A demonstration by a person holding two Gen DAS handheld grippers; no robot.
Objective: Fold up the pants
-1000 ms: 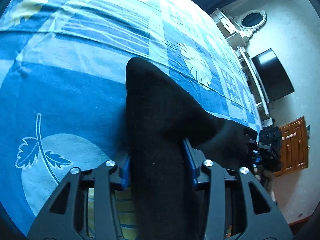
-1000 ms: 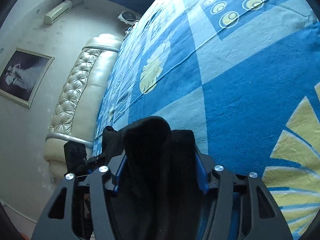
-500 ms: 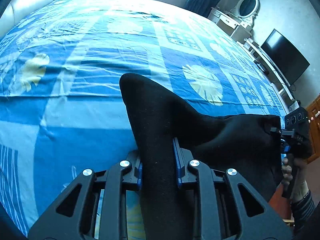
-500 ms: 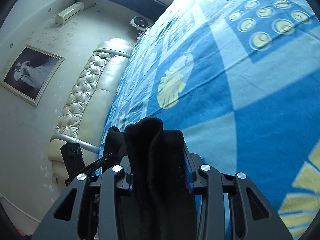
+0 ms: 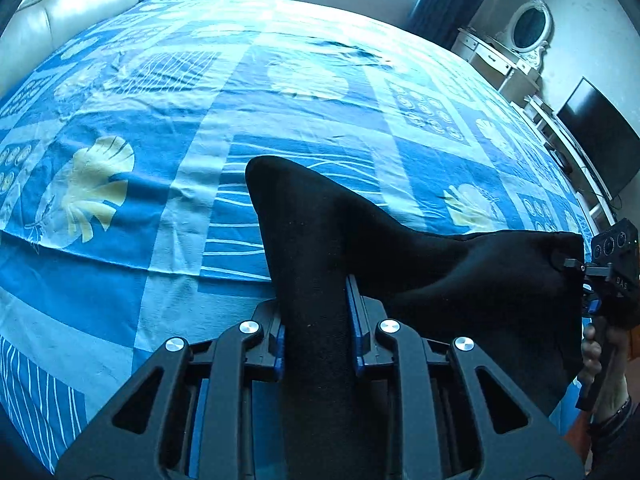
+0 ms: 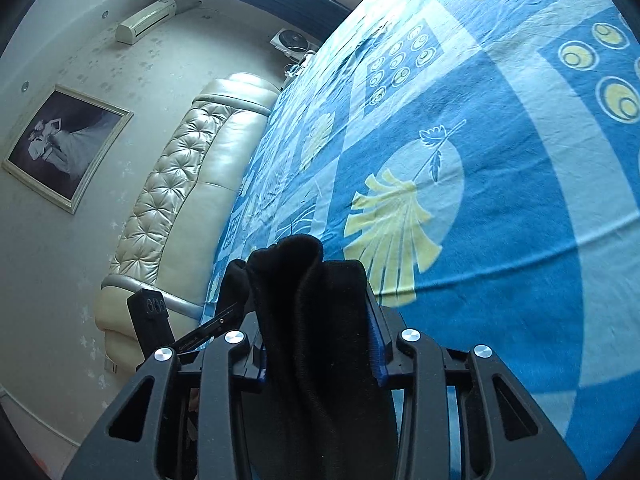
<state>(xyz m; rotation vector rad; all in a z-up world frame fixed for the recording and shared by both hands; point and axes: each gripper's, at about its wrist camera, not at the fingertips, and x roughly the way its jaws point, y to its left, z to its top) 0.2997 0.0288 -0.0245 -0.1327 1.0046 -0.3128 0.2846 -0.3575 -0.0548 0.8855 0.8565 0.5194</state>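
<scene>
The black pants (image 5: 312, 248) hang in the air above the bed, stretched between both grippers. My left gripper (image 5: 316, 320) is shut on one end of the cloth, which bulges out past the blue pads. My right gripper (image 6: 316, 320) is shut on the other end of the pants (image 6: 308, 280), bunched in thick folds. The right gripper (image 5: 612, 272) also shows at the right edge of the left wrist view, holding the pants' far corner. The left gripper (image 6: 152, 320) shows at the lower left of the right wrist view.
A bed with a blue patterned sheet (image 5: 280, 100) fills both views below the pants. A cream tufted headboard (image 6: 192, 184) stands on one side. A white dresser with an oval mirror (image 5: 528, 36) and a dark TV (image 5: 596, 140) stand beyond the bed's other side.
Both grippers have lifted and tilted up with the pants, so more of the bed and room shows. The cloth between them is pulled more taut. Both grips are unchanged.
</scene>
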